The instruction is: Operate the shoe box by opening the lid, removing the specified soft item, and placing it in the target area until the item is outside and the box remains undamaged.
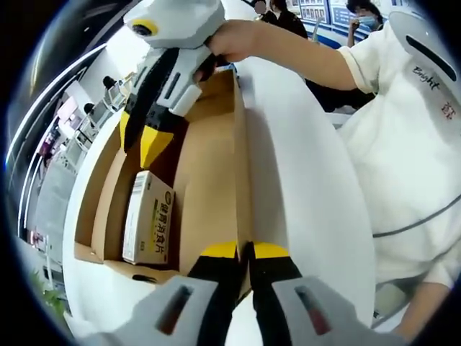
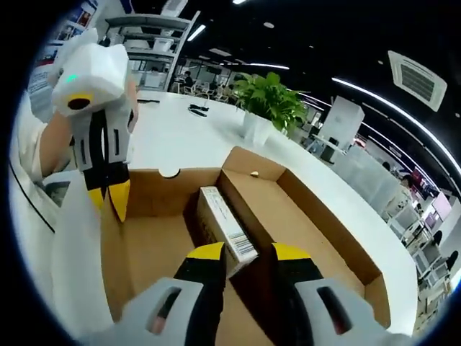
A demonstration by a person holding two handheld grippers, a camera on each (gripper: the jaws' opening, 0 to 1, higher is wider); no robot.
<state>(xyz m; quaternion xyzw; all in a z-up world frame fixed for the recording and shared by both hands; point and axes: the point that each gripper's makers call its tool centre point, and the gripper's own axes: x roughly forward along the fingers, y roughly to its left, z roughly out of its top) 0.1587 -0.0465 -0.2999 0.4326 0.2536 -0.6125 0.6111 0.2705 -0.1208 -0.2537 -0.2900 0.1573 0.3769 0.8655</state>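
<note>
Office space all around, shelves and ceiling lights in the back, and a big white counter (image 2: 216, 137) with a potted plant (image 2: 270, 101) further off. On it sits the shoe box (image 1: 209, 180), brown cardboard, already open, with the lid (image 1: 295, 187) swung up beside it.

Inside the box lies a small carton (image 1: 148, 216), white with yellow-green print, flat on the bottom near one wall. In the right gripper view the same carton (image 2: 225, 227) sits just ahead of the jaws.

The left hand-held gripper (image 1: 245, 252) looks pressed together on the edge where the lid meets the box wall, so it's pinning the lid open. The right hand-held gripper (image 2: 241, 252) is spread, jaws either side of the carton's near end but not closed on it as far as the view tells; from the other side it (image 1: 148, 137) hangs nose-down over the carton.

The step in hand looks like the grab. Best bet: keep the left one steady so the lid doesn't flop, drop the right jaws down along the carton's long sides, squeeze gently since it's thin card, then lift straight up clear of the walls before swinging out to the counter. Dragging it against the cardboard could tear the box.
</note>
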